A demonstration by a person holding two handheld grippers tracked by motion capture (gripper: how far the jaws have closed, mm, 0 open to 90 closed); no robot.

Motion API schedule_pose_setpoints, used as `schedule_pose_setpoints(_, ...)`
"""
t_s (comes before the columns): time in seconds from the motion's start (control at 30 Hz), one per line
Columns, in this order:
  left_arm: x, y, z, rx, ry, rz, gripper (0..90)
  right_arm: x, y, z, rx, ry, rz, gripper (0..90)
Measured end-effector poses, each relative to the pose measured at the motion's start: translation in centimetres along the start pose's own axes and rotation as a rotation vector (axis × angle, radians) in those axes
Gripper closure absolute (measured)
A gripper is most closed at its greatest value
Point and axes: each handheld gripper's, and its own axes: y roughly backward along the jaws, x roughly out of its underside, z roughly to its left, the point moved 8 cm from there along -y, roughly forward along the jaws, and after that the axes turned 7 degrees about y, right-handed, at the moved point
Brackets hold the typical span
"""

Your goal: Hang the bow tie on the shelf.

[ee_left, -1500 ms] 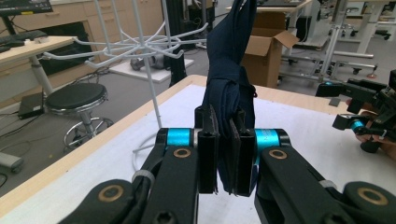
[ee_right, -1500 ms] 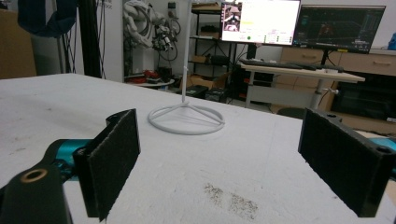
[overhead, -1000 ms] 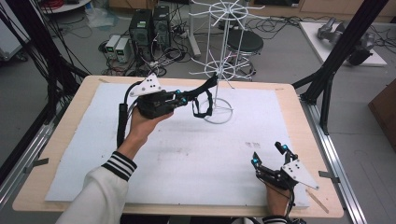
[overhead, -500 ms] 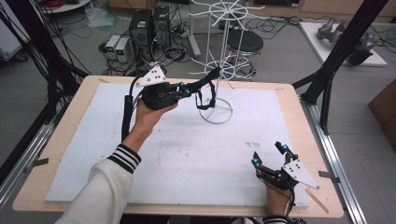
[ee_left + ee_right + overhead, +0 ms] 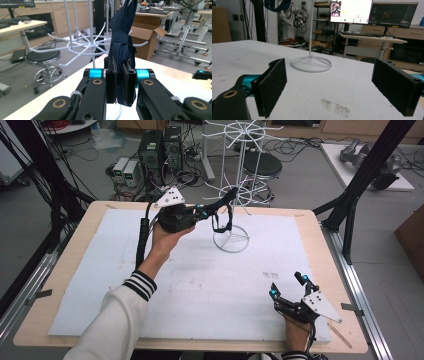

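A dark navy cloth (image 5: 223, 215) hangs in a loop from my left gripper (image 5: 209, 212), which is raised above the table's far side, right next to the white wire rack (image 5: 239, 195). In the left gripper view the jaws are shut on the folded cloth (image 5: 121, 60), which rises up past the rack's wire arms (image 5: 85, 44). My right gripper (image 5: 287, 286) rests low at the near right of the table, open with nothing between its pads (image 5: 273, 85). The rack's ring base (image 5: 311, 64) stands ahead of it.
A white foam sheet (image 5: 200, 285) covers the wooden table (image 5: 320, 235). The rack's ring base (image 5: 231, 240) sits on the sheet at the far centre. A stool (image 5: 262, 166), computers and cables stand on the floor beyond the table.
My left gripper has carried the cloth a little farther away and to the right, closer to the rack's arms. The right gripper has stayed put.
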Motion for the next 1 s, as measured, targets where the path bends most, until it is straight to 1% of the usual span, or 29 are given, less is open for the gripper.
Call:
schedule_pose_setpoints(0.07,0.1,-0.1,0.0,-0.008,-0.014,0.004,84.1,0.0,0.0,0.0,-0.001,0.003,-0.001,11.8)
schedule_pose_setpoints(0.13,0.1,-0.2,0.0,-0.009,-0.008,0.004,84.2,0.0,0.0,0.0,-0.002,0.001,-0.001,11.8)
schedule_pose_setpoints(0.2,0.2,-0.4,0.1,-0.018,-0.003,0.006,84.2,0.0,0.0,0.0,-0.001,0.003,-0.002,11.8)
schedule_pose_setpoints(0.3,0.6,-0.7,0.4,-0.032,-0.007,0.022,84.2,0.0,0.0,0.0,-0.003,0.002,-0.003,11.8)
schedule_pose_setpoints(0.4,0.9,-0.9,0.6,-0.042,0.004,0.026,84.2,0.0,0.0,0.0,-0.003,0.002,-0.003,11.8)
schedule_pose_setpoints(0.53,1.0,-1.1,0.5,-0.04,0.004,0.025,84.1,0.0,0.0,0.0,-0.003,0.003,-0.002,11.8)
schedule_pose_setpoints(0.63,1.2,-1.2,0.5,-0.049,0.008,0.026,84.1,0.0,0.0,0.0,-0.003,0.001,-0.001,11.8)
schedule_pose_setpoints(0.7,1.4,-1.2,0.6,-0.05,0.011,0.03,84.0,0.0,0.0,0.0,-0.004,0.01,-0.006,11.8)
schedule_pose_setpoints(0.8,1.7,-1.4,0.7,-0.056,0.007,0.035,83.9,-0.1,0.1,0.0,-0.004,0.005,-0.011,11.8)
schedule_pose_setpoints(1.0,2.3,-1.4,0.9,-0.065,0.018,0.038,83.7,-0.1,0.1,-0.1,-0.006,-0.006,-0.015,11.8)
